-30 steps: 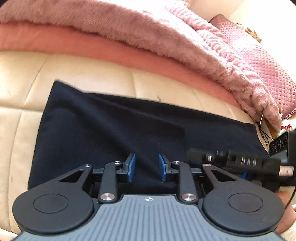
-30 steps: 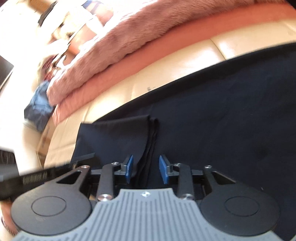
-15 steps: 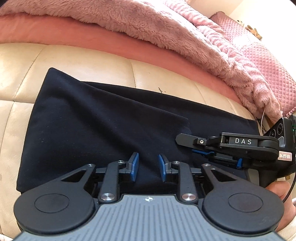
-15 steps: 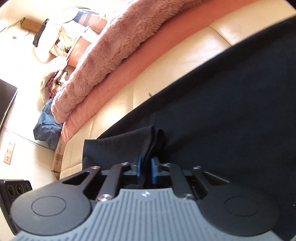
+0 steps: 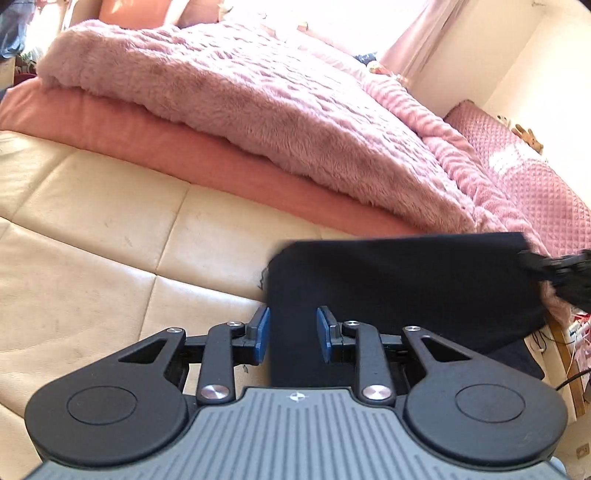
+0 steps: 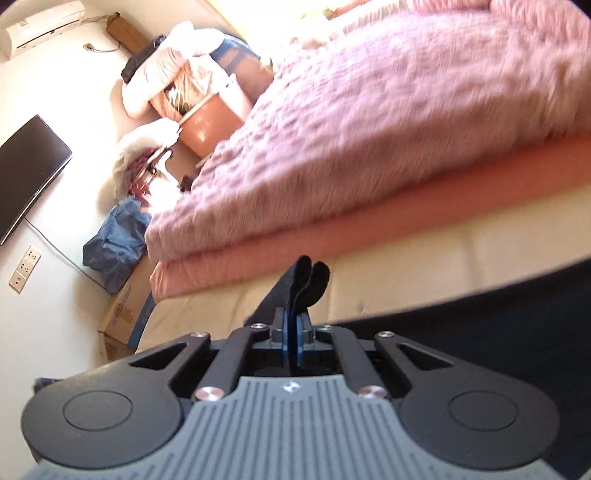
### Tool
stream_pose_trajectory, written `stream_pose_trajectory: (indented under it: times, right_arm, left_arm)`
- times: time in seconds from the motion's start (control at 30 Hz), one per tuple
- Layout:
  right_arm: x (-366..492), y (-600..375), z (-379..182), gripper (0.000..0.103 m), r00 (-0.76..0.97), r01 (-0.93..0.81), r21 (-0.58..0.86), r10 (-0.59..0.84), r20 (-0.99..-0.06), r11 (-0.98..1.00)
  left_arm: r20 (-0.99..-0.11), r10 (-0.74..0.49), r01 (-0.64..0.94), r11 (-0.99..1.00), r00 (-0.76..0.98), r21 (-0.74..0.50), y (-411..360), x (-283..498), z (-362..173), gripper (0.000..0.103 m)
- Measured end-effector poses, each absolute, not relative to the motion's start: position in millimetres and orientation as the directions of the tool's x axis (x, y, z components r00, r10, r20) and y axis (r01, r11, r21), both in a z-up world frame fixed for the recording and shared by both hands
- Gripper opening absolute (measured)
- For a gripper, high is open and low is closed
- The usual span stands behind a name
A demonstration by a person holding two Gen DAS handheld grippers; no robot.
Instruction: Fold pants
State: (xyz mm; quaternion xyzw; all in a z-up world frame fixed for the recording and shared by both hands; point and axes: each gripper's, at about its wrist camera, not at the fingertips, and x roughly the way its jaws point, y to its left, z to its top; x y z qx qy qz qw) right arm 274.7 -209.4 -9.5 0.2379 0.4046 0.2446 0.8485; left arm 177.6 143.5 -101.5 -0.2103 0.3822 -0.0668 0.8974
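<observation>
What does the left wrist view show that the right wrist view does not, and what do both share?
Left wrist only: the left claw with its jaws apart around a strip of the dark pants, and a quilted pink cover at the far right.

Right wrist only: the right claw shut on a bunched edge of the pants, whose tip sticks up past the pads; also a black screen, a blue bag and a wall air conditioner.

Both: the pants, the fluffy pink blanket and the cream padded surface.
</observation>
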Motion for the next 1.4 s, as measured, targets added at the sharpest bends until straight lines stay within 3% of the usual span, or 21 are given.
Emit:
stream_pose_trajectory:
  times: [0.27, 0.43, 0.6, 0.83, 1.13, 1.3, 1.4]
  right_arm:
    - [269, -343, 70, 0.0, 0.629, -0.115, 0.525, 0.471, -0.618, 0.843]
    - [267, -445, 80, 0.0, 0.665, -0.003, 0.461, 0.346, -0.662, 0.887]
    - [271, -519, 49, 0.0, 0.664, 0.127, 0.405, 0.226, -0.713, 0.905]
    - [299, -549, -54, 0.0, 0.605, 0.264, 0.359, 0.136, -0.784, 0.895]
    - [319, -564, -143, 0.0, 0.54, 0.289, 0.263, 0.07, -0.839, 0.92]
    - [323, -556, -149, 0.0, 0.562, 0.258, 0.217, 0.037, -0.826, 0.941]
    - [312, -539, -118, 0.0, 0.647, 0.167, 0.186, 0.035, -0.762, 0.968]
  left_arm:
    - [-0.639, -0.332, 0.048, 0.906, 0.693, -0.42, 103, 188, -92, 0.03]
    - [-0.65, -0.367, 0.115, 0.911, 0.666, -0.396, 60, 206, -90, 0.03]
    - [-0.674, -0.392, 0.171, 0.913, 0.626, -0.371, 17, 226, -94, 0.03]
    - [-0.725, -0.397, 0.219, 0.918, 0.563, -0.332, -35, 254, -118, 0.03]
    - [-0.78, -0.355, 0.217, 0.935, 0.515, -0.282, -56, 277, -151, 0.029]
    - [-0.784, -0.361, 0.208, 0.932, 0.505, -0.296, -50, 277, -158, 0.028]
    - [-0.789, -0.351, 0.217, 0.936, 0.504, -0.277, -50, 276, -160, 0.024]
